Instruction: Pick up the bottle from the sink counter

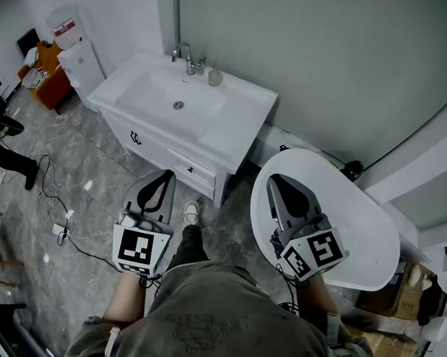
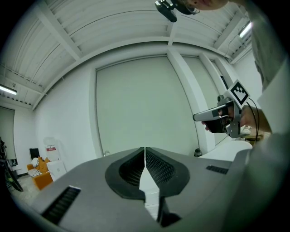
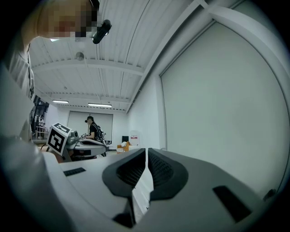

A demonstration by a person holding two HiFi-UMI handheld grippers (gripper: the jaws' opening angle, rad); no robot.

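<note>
In the head view a small pale bottle [image 1: 215, 77] stands on the white sink counter [image 1: 239, 118], just right of the chrome faucet [image 1: 183, 57]. Both grippers are held low near the person's body, well short of the counter. The left gripper [image 1: 164, 178] is shut and empty, over the floor in front of the vanity. The right gripper [image 1: 275, 182] is shut and empty too, over the rim of a white bathtub [image 1: 359, 227]. The left gripper view shows its jaws [image 2: 145, 150] pressed together, pointing at the wall. The right gripper's jaws [image 3: 147, 152] also meet.
The white vanity has drawers [image 1: 186, 168] on its front. A water dispenser [image 1: 76, 51] and an orange cabinet [image 1: 47, 79] stand at the far left. Cables [image 1: 59, 214] trail over the grey floor, and another person's leg [image 1: 12, 157] shows at the left edge. Cardboard boxes [image 1: 406, 292] sit at the lower right.
</note>
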